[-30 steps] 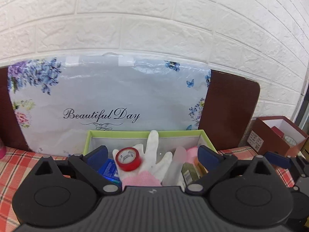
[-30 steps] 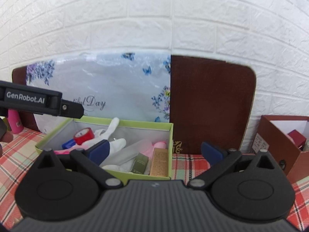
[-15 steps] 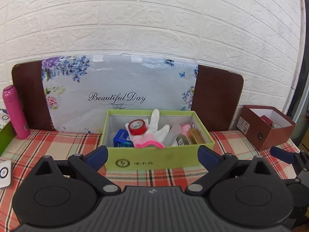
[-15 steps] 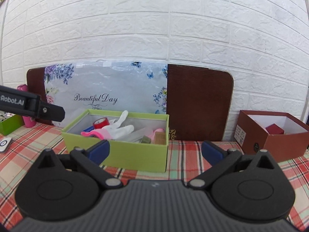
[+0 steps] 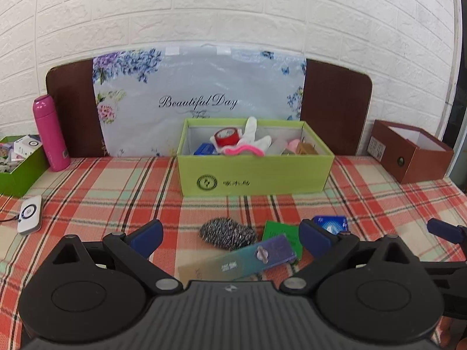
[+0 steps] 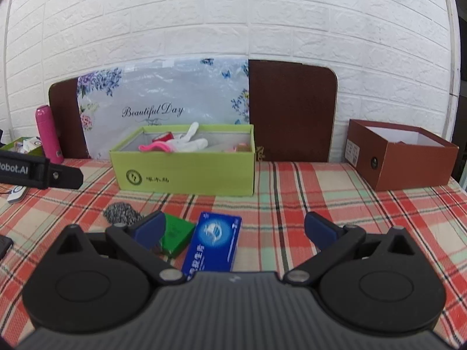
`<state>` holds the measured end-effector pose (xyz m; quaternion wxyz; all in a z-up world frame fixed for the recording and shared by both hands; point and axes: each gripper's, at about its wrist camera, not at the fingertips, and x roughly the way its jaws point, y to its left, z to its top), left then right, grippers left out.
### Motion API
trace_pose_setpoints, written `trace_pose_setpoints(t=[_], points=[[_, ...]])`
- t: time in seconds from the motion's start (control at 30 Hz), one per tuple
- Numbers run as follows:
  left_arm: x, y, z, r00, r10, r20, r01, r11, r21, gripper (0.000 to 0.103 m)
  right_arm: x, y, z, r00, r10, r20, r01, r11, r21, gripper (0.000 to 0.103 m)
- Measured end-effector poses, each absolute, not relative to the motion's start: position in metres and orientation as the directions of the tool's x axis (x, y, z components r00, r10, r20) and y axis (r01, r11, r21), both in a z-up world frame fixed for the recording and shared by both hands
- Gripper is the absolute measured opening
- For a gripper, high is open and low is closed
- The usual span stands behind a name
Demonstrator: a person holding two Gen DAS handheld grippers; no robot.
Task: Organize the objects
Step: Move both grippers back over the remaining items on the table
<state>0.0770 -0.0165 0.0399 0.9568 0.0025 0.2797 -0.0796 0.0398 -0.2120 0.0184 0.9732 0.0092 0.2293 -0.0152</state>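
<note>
Left wrist view: the left gripper (image 5: 230, 237) hangs wide open and empty above a plaid tablecloth (image 5: 102, 192), a steel scourer (image 5: 227, 232) and a long flat packet (image 5: 238, 262) lying between its fingers. Centre frame stands a green box (image 5: 254, 172) holding red tape (image 5: 226, 137) and a white glove (image 5: 254, 138). Right wrist view: the right gripper (image 6: 235, 230), also wide and empty, hangs over a blue box (image 6: 214, 243).

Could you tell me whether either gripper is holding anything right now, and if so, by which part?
Nothing is held. The left gripper and right gripper are both open above the checked tablecloth, and nothing sits between their blue fingers.
</note>
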Motion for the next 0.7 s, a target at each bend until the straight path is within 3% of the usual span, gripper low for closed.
trace_pose_setpoints(t=[0.53, 0.7], points=[[0.074, 0.008, 0.006, 0.788, -0.143, -0.598, 0.132, 0.989, -0.063, 0.102, 0.021, -0.181, -0.017, 0.840, 0.002, -0.542, 0.004, 1.000, 0.009, 0.103], [0.082, 0.025, 0.003, 0.792, -0.182, -0.583, 0.180, 0.982, -0.062, 0.102, 0.028, -0.162, -0.032, 0.775, 0.086, -0.627, -0.055, 0.996, 0.069, 0.103]])
